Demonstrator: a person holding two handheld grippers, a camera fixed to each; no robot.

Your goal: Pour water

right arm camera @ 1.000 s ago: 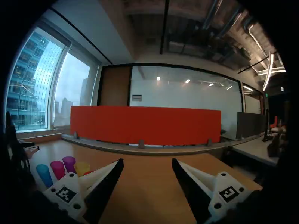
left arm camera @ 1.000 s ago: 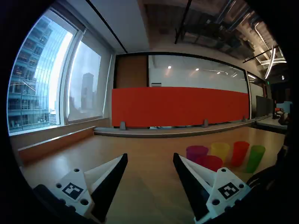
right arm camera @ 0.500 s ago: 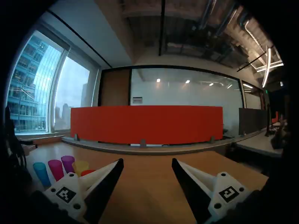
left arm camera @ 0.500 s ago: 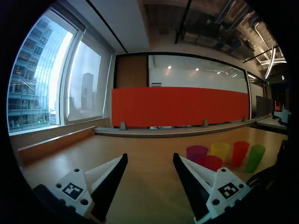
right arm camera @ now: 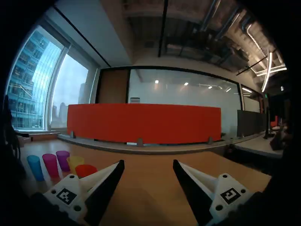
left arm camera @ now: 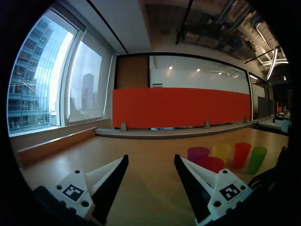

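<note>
Several coloured plastic cups stand in a cluster on the wooden table. In the left gripper view they sit at the right: a purple cup (left arm camera: 198,153), a yellow cup (left arm camera: 221,151), a red cup (left arm camera: 242,153), a green cup (left arm camera: 257,159) and a dark pink cup (left arm camera: 211,164) just behind the right finger. My left gripper (left arm camera: 151,157) is open and empty, low over the table. In the right gripper view the cups are at the lower left: blue cup (right arm camera: 34,167), magenta cup (right arm camera: 49,164), purple cup (right arm camera: 62,160), yellow cup (right arm camera: 75,163), red cup (right arm camera: 85,170). My right gripper (right arm camera: 148,162) is open and empty.
The wooden table (left arm camera: 150,150) stretches ahead to an orange divider panel (left arm camera: 180,107) at its far edge. Tall windows (left arm camera: 41,86) line the left side. Another desk (right arm camera: 259,145) with dark objects stands at the right.
The right gripper view has shifted, so the cups now sit a little farther right and show more fully. The left gripper has not moved.
</note>
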